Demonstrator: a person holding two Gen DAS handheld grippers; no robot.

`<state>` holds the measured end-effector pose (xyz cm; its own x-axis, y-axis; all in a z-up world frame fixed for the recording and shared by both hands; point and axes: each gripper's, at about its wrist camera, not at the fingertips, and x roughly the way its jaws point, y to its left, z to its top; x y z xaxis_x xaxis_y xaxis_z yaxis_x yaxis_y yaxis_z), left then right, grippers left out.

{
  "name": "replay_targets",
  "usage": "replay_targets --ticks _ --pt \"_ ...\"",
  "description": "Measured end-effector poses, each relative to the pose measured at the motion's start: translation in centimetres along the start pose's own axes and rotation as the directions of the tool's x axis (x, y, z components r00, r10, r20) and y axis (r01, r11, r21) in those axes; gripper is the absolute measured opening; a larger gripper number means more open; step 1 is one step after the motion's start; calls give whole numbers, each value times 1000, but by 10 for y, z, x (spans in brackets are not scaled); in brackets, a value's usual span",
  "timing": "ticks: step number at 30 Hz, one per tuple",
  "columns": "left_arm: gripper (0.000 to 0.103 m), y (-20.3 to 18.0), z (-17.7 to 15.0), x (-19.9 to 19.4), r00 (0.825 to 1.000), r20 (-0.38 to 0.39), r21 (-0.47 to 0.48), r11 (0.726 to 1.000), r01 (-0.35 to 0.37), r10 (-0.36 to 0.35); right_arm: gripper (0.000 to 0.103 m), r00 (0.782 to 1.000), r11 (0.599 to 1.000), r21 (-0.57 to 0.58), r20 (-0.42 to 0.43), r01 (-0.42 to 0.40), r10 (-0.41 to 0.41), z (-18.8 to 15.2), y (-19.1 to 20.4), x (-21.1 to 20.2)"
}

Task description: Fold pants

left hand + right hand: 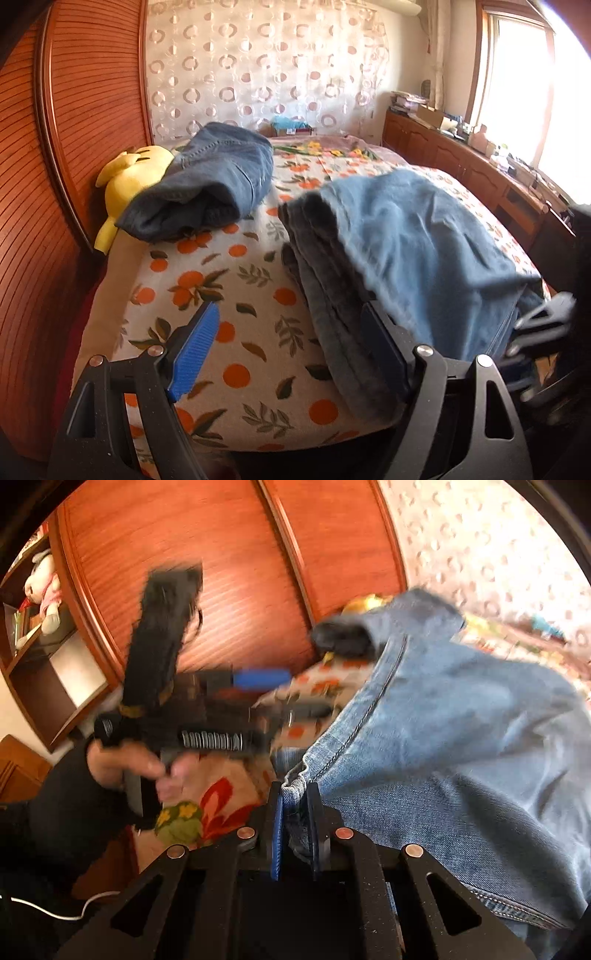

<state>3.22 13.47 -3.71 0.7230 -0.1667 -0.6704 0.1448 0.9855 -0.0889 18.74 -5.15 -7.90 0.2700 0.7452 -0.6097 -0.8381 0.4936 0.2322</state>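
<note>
Left wrist view: the left claw (291,354) hangs over a bed (236,295) covered in a sheet printed with oranges and leaves, its two blue-padded fingers standing wide apart and gripping nothing. Its right finger (384,354) touches the edge of a pair of light blue jeans (417,243) that lies in folded layers ahead and to the right of this claw. Farther ahead and to the left sits a second, darker pair of jeans (210,177), bundled up and resting against a yellow plush toy (129,173) beside a wooden headboard (74,110). In the right wrist view, the right claw (295,823) is pinched together on a seam edge of the light blue jeans, whose cloth spreads ahead and to the right of it. To its left, blurred, a hand (125,760) grips the handle of the other claw.
</note>
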Motion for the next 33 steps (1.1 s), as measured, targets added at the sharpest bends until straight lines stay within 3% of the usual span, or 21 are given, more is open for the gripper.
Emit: replay_targets --ticks 5,11,14,17,20,22,27,33 --pt "80 -3 19 -1 999 43 -3 1000 16 -15 20 999 999 10 19 39 -39 6 3 6" --pt "80 -18 48 22 997 58 20 998 51 -52 27 992 994 8 68 105 -105 -7 -3 -42" --pt "79 -23 61 43 998 49 54 998 34 -36 27 985 989 51 95 139 -143 -16 -18 -65" --pt "60 -28 67 62 1000 12 112 994 -18 16 27 957 962 88 114 257 -266 -28 -40 -85" --pt "58 -23 68 81 999 -26 118 992 -32 36 27 920 918 113 59 379 -387 -43 -71 -86" --pt "58 -19 64 91 998 -41 121 991 -50 55 27 905 895 147 2 421 -426 -54 -89 -79" --pt "58 -13 56 104 996 -66 117 992 -50 58 27 905 886 184 -73 425 -419 -85 -102 -71" --pt "58 -12 55 98 996 -52 103 993 -64 70 27 906 885 205 -33 419 -421 -99 -100 -76"
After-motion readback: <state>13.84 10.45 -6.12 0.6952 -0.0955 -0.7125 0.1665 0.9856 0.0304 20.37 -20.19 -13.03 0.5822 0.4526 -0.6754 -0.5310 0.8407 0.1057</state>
